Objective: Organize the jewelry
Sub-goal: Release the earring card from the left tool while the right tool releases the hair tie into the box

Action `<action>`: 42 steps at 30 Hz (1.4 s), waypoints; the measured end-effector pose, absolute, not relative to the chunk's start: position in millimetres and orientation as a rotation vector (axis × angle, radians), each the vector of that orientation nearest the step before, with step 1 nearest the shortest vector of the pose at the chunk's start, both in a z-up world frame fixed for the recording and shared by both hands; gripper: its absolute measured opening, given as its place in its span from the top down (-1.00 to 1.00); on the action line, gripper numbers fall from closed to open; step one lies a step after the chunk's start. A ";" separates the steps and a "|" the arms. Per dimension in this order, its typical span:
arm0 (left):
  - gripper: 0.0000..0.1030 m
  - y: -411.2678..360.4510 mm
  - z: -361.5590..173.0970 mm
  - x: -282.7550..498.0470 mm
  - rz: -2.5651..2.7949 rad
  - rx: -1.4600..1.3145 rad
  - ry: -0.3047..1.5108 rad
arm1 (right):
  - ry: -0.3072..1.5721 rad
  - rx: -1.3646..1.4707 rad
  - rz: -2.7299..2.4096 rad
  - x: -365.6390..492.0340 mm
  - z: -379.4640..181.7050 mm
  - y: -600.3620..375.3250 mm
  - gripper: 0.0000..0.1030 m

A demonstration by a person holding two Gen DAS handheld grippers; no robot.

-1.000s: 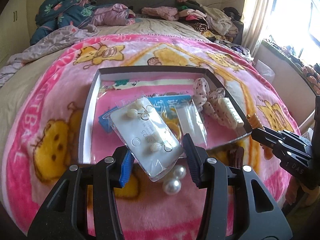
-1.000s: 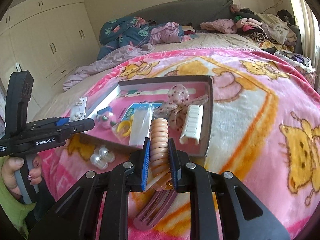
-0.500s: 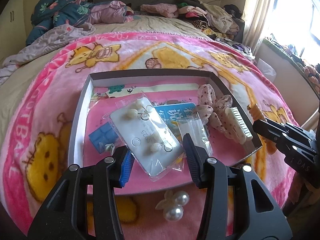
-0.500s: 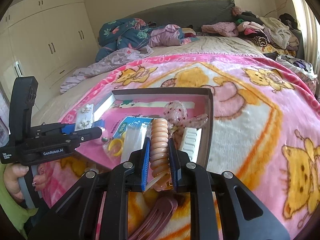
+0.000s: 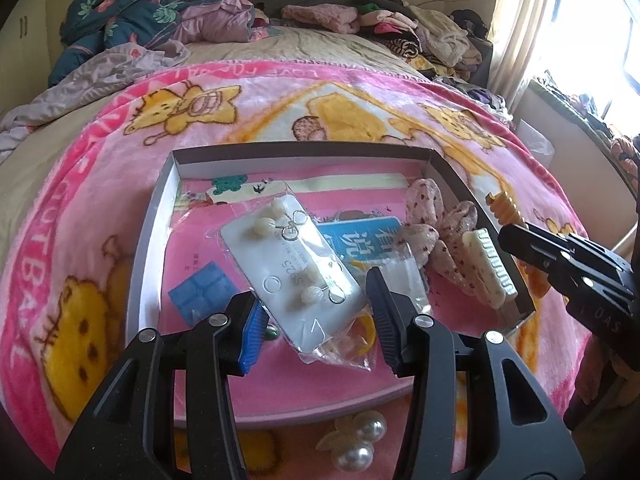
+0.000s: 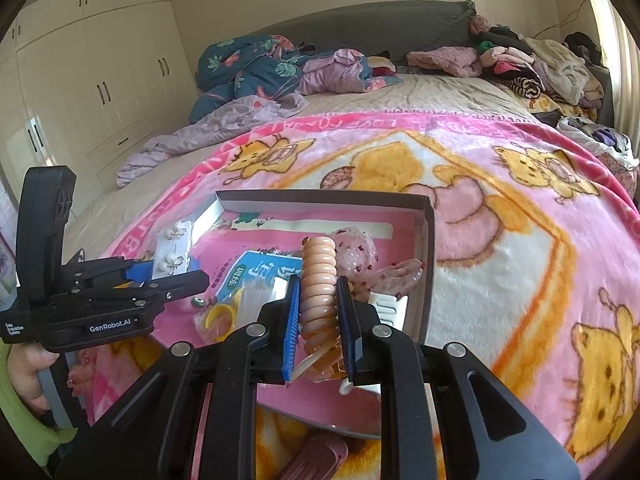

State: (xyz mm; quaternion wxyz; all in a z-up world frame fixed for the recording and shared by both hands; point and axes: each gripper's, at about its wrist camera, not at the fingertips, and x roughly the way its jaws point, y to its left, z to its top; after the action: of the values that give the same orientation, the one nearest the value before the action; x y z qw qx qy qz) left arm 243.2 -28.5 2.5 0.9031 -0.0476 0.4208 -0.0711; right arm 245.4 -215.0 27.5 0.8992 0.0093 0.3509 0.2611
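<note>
A shallow cardboard box (image 5: 148,236) with a pink floor lies on the pink blanket; it also shows in the right wrist view (image 6: 427,264). My left gripper (image 5: 316,320) is shut on a white earring card in a clear bag (image 5: 294,276) and holds it over the box's left half. My right gripper (image 6: 320,320) is shut on a peach spiral hair tie (image 6: 318,280), held over the box's near right edge. In the box lie a dotted scrunchie (image 5: 434,236), a white comb clip (image 5: 492,268), a blue card (image 5: 364,236) and a yellow ring (image 6: 220,318).
A pearl hair clip (image 5: 358,446) lies on the blanket just in front of the box. A mauve claw clip (image 6: 316,460) lies under my right gripper. Piles of clothes (image 6: 520,64) and bedding (image 6: 248,68) fill the far end of the bed. Wardrobes (image 6: 92,80) stand at left.
Both grippers have moved forward over the box with their loads. The earring card is now above the box floor, and the pearl clip has fallen behind the left gripper.
</note>
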 end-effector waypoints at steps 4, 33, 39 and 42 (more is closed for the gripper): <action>0.26 -24.9 3.4 250.1 -0.139 -0.098 0.868 | 0.736 0.015 0.546 249.9 24.5 -208.6 0.66; 0.25 -19.8 -36.3 292.5 -0.150 -0.090 0.988 | 0.847 0.005 0.573 247.7 -21.5 -174.8 0.64; 0.25 -20.4 -36.8 293.3 -0.153 -0.089 0.990 | 0.850 0.008 0.568 245.2 -21.1 -177.5 0.55; 0.25 -20.1 -36.6 294.1 -0.152 -0.092 0.990 | 0.848 0.011 0.566 240.9 -19.0 -180.3 0.51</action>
State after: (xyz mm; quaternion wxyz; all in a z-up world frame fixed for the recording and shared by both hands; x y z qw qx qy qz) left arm 294.1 -20.1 -36.6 0.8763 -0.0439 0.4742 -0.0729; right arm 240.9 -180.3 -19.0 0.8728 0.0054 0.4059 0.2711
